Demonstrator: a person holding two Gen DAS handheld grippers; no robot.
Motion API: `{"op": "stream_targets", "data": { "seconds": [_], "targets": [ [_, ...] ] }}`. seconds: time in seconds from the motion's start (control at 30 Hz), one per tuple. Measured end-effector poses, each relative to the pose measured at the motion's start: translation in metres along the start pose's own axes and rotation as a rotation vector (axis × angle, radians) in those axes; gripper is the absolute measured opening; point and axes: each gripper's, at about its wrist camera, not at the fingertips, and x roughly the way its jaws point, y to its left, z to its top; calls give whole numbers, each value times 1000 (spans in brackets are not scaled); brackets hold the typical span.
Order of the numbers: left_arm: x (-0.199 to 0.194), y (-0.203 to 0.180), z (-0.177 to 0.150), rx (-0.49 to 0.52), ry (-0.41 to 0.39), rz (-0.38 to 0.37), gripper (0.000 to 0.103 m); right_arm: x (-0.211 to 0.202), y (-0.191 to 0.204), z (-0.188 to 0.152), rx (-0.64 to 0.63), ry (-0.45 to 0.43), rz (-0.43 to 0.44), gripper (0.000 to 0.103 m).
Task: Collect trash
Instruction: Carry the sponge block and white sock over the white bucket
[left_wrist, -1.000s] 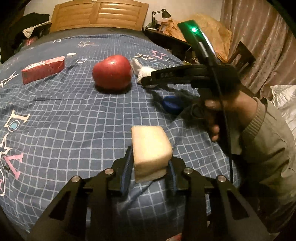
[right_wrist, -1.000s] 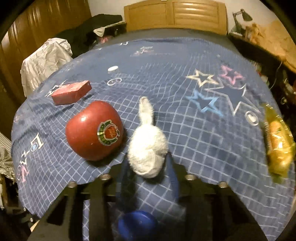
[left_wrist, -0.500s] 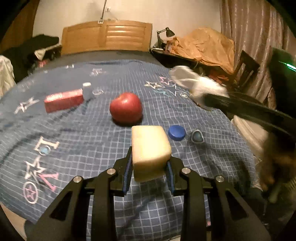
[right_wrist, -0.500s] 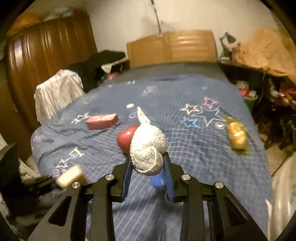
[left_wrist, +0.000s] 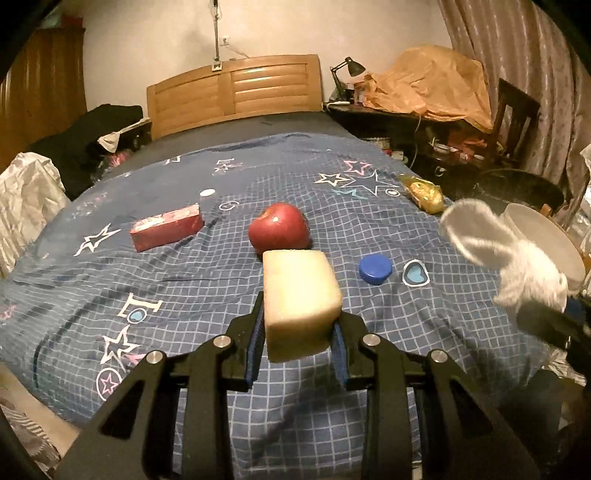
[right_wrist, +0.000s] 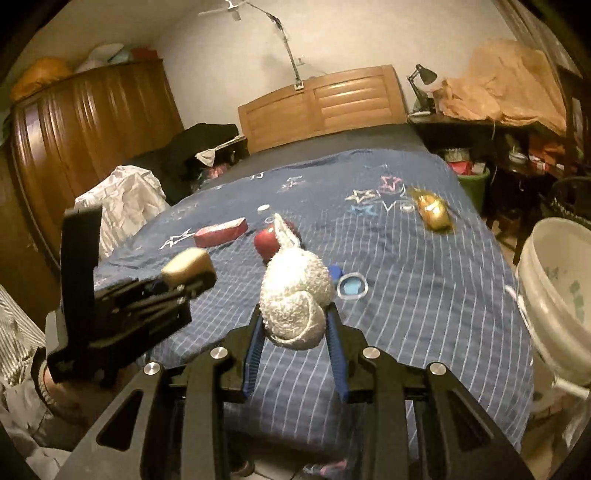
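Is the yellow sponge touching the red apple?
Apart. In the right wrist view, the sponge sits clamped in the left gripper, raised off the bed, while the apple lies farther back on the blanket.

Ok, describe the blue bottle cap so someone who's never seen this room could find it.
Start at the bed with the blue checked star cover. Near its foot sits a red apple; just right of it lies the blue bottle cap. It is the only small, round, solid blue thing, beside a printed heart outline.
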Motion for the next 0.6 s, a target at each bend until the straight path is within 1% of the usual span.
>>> {"op": "stream_targets", "data": {
  "seconds": [0.2, 0.37, 0.47, 0.6],
  "targets": [
    [-5, -11, 1, 22, -3, 15, 29, -10, 0, -3, 13, -21, -10, 34],
    [-8, -28, 10, 54, -20, 5, 29, -28, -17, 6, 27, -76, -50, 34],
    [-11, -43, 24, 77, -51, -12, 29, -47, -32, 13, 39, -120, -92, 34],
    [-14, -75, 48, 114, -93, -59, 29, -75, -54, 24, 54, -181, -163, 34]
  ]
}}
